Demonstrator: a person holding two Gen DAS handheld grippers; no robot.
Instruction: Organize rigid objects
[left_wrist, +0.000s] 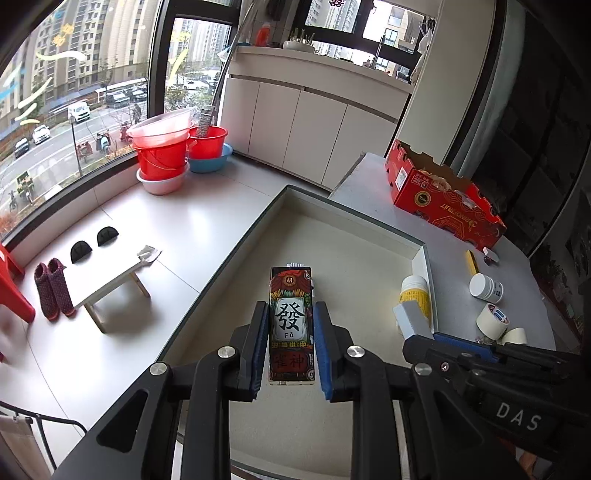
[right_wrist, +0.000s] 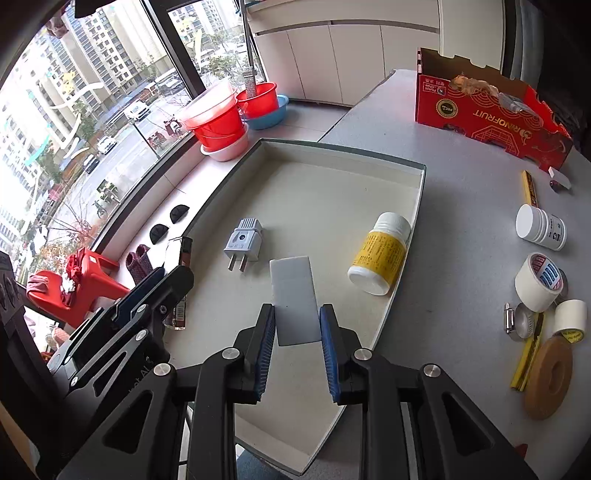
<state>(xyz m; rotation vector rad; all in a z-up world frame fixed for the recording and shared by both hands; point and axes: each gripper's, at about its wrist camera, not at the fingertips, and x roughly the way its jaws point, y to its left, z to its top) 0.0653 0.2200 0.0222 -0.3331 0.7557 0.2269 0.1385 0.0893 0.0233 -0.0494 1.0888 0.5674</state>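
Observation:
My left gripper (left_wrist: 290, 325) is shut on a decorated box with a large Chinese character (left_wrist: 291, 325), held over the left part of the shallow white tray (left_wrist: 369, 218). My right gripper (right_wrist: 297, 325) is shut on a plain grey-white block (right_wrist: 295, 299), low over the tray (right_wrist: 406, 236). In the tray lie a grey plug adapter (right_wrist: 244, 242) and a yellow-labelled white bottle (right_wrist: 380, 254) on its side. The bottle also shows in the left wrist view (left_wrist: 416, 295). The decorated box shows edge-on in the right wrist view (right_wrist: 183, 280).
On the grey table to the right of the tray: a white jar (right_wrist: 541, 227), tape rolls (right_wrist: 541, 280), a brown disc (right_wrist: 550, 384), a yellow ruler (right_wrist: 528, 188), metal clamps (right_wrist: 517, 319) and a red fruit carton (right_wrist: 491, 110). Buckets (left_wrist: 162, 147) and a small stool (left_wrist: 110, 284) stand on the floor at left.

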